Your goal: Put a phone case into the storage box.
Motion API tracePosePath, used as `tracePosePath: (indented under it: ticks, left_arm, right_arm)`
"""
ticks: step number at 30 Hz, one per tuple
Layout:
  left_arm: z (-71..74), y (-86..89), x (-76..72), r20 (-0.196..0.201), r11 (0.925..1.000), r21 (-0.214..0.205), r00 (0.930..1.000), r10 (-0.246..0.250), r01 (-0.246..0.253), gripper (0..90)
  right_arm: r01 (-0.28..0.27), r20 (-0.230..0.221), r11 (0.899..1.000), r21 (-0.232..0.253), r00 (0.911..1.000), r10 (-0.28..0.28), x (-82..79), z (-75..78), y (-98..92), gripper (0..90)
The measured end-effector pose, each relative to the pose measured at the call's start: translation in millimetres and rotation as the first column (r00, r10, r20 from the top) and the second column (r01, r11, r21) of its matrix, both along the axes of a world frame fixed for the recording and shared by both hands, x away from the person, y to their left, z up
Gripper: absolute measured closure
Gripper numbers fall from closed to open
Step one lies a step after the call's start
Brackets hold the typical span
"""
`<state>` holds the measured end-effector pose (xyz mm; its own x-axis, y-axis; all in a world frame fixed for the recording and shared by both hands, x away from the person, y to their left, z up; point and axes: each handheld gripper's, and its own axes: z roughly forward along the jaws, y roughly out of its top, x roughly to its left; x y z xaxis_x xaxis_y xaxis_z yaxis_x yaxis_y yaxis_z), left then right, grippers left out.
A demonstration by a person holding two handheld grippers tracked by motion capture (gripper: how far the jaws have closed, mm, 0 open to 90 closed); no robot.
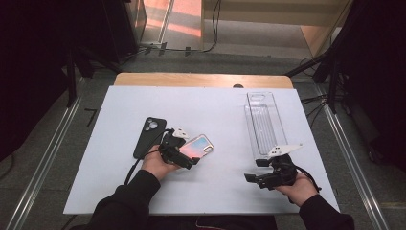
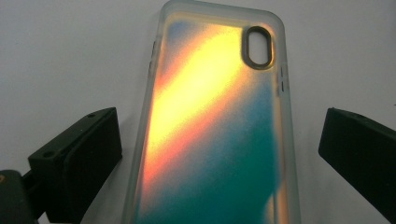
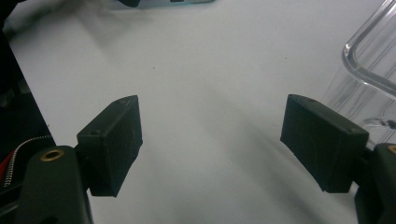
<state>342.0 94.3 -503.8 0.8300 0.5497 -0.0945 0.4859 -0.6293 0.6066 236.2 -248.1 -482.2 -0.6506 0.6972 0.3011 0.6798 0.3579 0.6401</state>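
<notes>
Iridescent orange-to-teal phone case [image 2: 215, 130] with a frosted clear rim lies flat on the white table sheet [image 1: 95, 167], a little left of centre, camera cutout toward the far end. Left gripper [image 1: 189, 160] sits at its near end: in the left gripper view the case lies between the two black jaws, which stand wide and clear of its sides. Black phone [image 1: 150, 136] lies just left of that hand, apart from the case. Right gripper [image 1: 253, 176] hovers near the front right, jaws wide, nothing between them. Clear plastic tray [image 1: 263, 122] rests beyond it, lengthwise.
</notes>
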Motion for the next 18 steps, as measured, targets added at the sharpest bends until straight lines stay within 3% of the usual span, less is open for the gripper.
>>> tracePosePath:
  ticks: [2, 7, 18]
  left_arm:
    - [-0.7, -1.0, -1.4, 0.014, 1.0, 0.006, 0.9999, 0.004, -0.004, 0.0]
    - [-3.8, -1.2, -11.0, 0.11, 0.9989, 0.038, 0.9937, 0.024, -0.029, 8.9]
    - [-1.4, -0.1, -10.7, 0.11, 0.9981, 0.035, 0.9929, 0.046, -0.05, 16.4]
  right_arm:
    - [0.001, 0.0, 1.0, 0.0, 1.0, -0.001, 0.1, -0.1, -0.1, 18.6]
    - [0.002, -0.001, 1.0, 0.002, 1.0, -0.002, -0.1, 0.0, 0.0, 18.6]
    - [0.001, 0.0, 1.0, 0.002, 1.0, -0.001, -0.3, 0.4, -0.2, 18.6]
